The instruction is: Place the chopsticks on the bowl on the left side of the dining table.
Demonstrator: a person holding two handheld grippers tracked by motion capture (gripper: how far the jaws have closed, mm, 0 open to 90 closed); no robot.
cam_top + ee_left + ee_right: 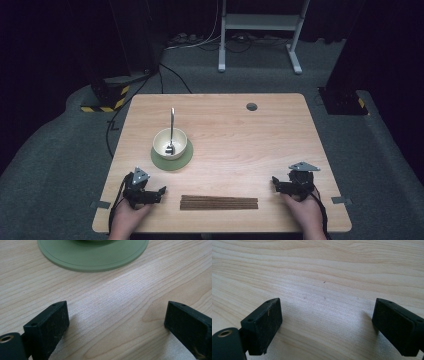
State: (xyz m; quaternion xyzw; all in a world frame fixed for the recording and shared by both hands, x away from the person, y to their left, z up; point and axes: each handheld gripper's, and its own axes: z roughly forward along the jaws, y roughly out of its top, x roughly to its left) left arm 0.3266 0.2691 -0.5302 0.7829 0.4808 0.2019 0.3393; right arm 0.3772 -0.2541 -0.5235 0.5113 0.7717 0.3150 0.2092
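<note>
At six o'clock on the surface (280, 130), chopsticks (219, 202) between both grippers. Left gripper (159, 192) at seven, right gripper (276, 184) at five. Both wide open, holding nothing.

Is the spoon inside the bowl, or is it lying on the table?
Inside. In the high view the spoon has its head down in the white bowl and its handle leans over the far rim. The bowl sits on a green plate.

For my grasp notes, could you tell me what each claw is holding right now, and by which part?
Nothing is held. The left claw and right claw both stand open over bare table, with the chopsticks lying untouched between them.
</note>
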